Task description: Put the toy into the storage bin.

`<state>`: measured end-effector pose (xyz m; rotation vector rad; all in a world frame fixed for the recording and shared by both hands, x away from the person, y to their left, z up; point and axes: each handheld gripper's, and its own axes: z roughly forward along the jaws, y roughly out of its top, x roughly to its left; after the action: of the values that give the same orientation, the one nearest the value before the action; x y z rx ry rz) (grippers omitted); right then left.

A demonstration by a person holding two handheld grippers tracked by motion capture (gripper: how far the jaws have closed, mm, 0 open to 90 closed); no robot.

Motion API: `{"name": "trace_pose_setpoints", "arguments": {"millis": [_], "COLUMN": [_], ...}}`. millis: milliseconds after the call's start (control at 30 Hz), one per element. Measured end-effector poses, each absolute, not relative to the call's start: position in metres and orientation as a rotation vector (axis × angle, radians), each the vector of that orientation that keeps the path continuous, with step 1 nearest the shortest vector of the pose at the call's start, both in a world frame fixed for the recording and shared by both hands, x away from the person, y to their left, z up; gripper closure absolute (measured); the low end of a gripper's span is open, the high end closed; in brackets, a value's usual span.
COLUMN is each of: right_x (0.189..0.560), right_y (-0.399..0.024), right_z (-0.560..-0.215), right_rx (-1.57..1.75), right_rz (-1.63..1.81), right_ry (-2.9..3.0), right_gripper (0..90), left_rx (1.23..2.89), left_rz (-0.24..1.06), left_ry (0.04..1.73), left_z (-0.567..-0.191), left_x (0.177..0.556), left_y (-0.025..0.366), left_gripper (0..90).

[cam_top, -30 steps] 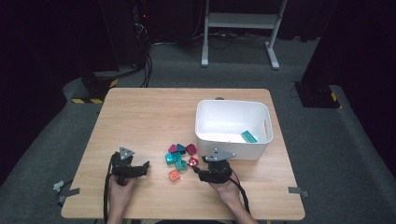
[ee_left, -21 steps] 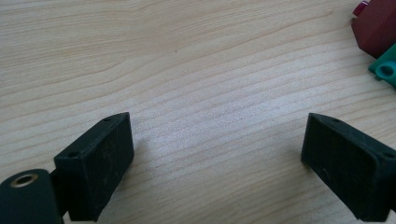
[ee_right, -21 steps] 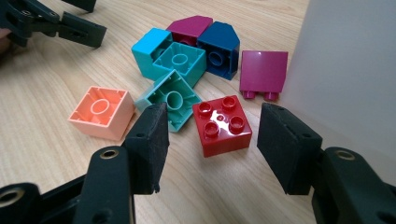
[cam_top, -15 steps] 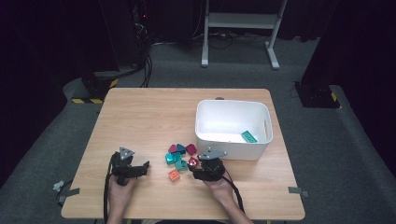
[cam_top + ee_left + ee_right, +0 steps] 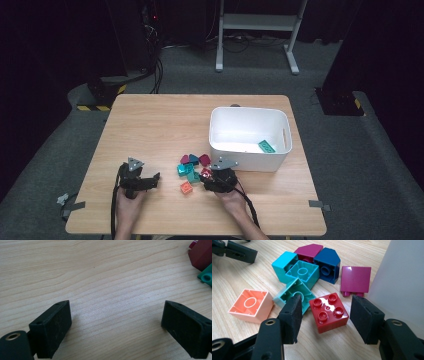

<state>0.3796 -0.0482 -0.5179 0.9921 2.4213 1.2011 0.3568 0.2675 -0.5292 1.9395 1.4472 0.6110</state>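
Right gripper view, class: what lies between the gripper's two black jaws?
A red four-stud brick lies on the wooden table between the open jaws of the right gripper. The pads stand clear of its sides, as the right gripper view shows.

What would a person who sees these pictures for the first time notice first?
Probably the red brick, studs up on the wooden table, lying between the open jaws of the right gripper without touching them. Behind it lies a cluster of teal, blue and magenta bricks, and the white bin stands just to the right.
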Motion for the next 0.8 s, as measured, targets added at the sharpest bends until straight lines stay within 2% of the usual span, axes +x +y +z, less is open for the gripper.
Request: {"name": "trace_pose_setpoints", "arguments": {"millis": [267,533,800], "right_x": [0.3842,0.3848,0.3838], "right_y": [-0.0407,-0.0420,-0.0441], "right_z": [-0.5188,-0.5227,-0.5223], "right_rx": [0.988,0.972,0.960], "right_rz": [1.174,1.140,1.130], "right_ry": [2.440,2.461,2.473], "right_gripper": [45.6,57.2,58.4], "left_rx": [1.940,1.939,1.939], "left_rz": [0.611,0.611,0.611], "left_ry": [1.447,1.447,1.447], "left_z": [-0.5292,-0.5292,-0.5292], "left_x": [0.3568,0.3568,0.3568], "left_y": [0.2675,0.2675,0.2675], "left_gripper": [9.3,9.3,9.3]}}
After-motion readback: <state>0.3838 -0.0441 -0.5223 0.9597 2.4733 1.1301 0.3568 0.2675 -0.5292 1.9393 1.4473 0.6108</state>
